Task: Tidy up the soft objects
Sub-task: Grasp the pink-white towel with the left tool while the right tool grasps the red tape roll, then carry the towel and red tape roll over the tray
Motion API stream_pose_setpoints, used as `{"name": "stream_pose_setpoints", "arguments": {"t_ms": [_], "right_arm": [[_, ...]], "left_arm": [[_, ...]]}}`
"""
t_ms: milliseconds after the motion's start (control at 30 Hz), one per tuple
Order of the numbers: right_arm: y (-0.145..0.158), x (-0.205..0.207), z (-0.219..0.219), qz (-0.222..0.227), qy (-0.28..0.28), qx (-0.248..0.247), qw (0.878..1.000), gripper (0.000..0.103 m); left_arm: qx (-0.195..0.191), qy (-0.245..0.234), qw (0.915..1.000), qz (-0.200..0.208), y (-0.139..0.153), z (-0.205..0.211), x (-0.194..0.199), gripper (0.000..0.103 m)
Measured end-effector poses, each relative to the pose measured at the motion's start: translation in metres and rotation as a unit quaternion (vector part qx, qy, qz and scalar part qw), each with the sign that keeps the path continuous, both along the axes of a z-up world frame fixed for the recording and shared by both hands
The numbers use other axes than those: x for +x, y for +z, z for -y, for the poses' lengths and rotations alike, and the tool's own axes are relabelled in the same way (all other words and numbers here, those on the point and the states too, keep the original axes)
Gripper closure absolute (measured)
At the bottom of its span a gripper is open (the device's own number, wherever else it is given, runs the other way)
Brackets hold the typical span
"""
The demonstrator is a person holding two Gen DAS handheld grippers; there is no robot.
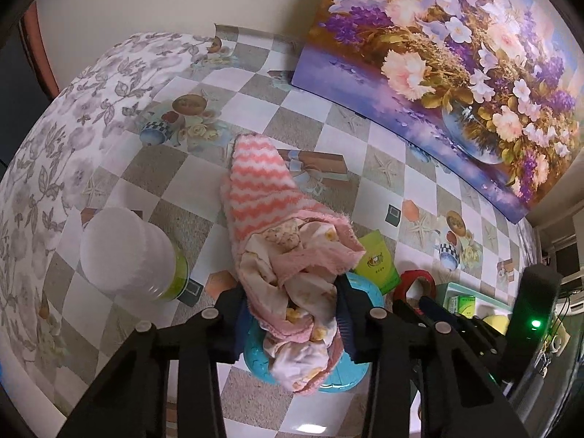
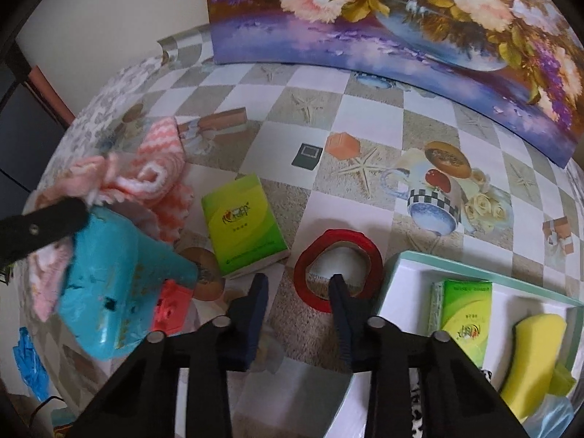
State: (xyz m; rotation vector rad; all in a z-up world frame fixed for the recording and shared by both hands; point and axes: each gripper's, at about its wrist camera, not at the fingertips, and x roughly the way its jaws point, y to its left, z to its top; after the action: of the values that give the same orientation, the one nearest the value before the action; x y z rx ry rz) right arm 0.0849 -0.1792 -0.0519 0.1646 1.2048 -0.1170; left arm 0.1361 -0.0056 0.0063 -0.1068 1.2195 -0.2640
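My left gripper (image 1: 292, 314) is shut on a bundle of pink and cream cloth (image 1: 292, 262) with a pink-and-white zigzag towel (image 1: 255, 179) trailing from it onto the table. The same bundle shows at the left of the right wrist view (image 2: 146, 179), above a turquoise plastic toy (image 2: 116, 284). My right gripper (image 2: 297, 295) is open and empty, low over the table beside a red tape roll (image 2: 339, 266). A green tissue pack (image 2: 242, 222) lies just ahead of it. A pale green tray (image 2: 398, 266) at the right holds another tissue pack (image 2: 465, 310) and a yellow sponge (image 2: 533, 357).
A white-capped bottle (image 1: 124, 252) stands left of the left gripper. A large flower painting (image 2: 401, 29) leans on the wall at the table's back. The right gripper's body (image 1: 529, 310) is in the left wrist view. A blue scrap (image 2: 29, 368) lies at the table's left edge.
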Motion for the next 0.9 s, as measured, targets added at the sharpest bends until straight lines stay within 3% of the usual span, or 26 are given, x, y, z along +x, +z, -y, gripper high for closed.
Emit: {"name": "stream_pose_setpoints", "arguments": {"t_ms": [300, 433, 667, 900], "right_arm": [[-0.018, 0.010, -0.002, -0.008, 0.004, -0.023, 1.000, 0.068], [-0.018, 0.012, -0.004, -0.005, 0.007, -0.027, 1.000, 0.089], [-0.017, 0.006, -0.006, 0.002, 0.001, -0.008, 1.000, 0.089], [-0.002, -0.006, -0.002, 0.015, -0.012, 0.016, 1.000, 0.090]], "left_arm": [[-0.006, 0.003, 1.0000, -0.002, 0.000, -0.002, 0.002, 0.062], [-0.004, 0.003, 1.0000, -0.001, 0.000, -0.003, 0.002, 0.062], [-0.008, 0.000, 1.0000, 0.001, 0.001, -0.003, 0.003, 0.068], [-0.012, 0.007, 0.9998, 0.015, 0.009, -0.007, 0.000, 0.081]]}}
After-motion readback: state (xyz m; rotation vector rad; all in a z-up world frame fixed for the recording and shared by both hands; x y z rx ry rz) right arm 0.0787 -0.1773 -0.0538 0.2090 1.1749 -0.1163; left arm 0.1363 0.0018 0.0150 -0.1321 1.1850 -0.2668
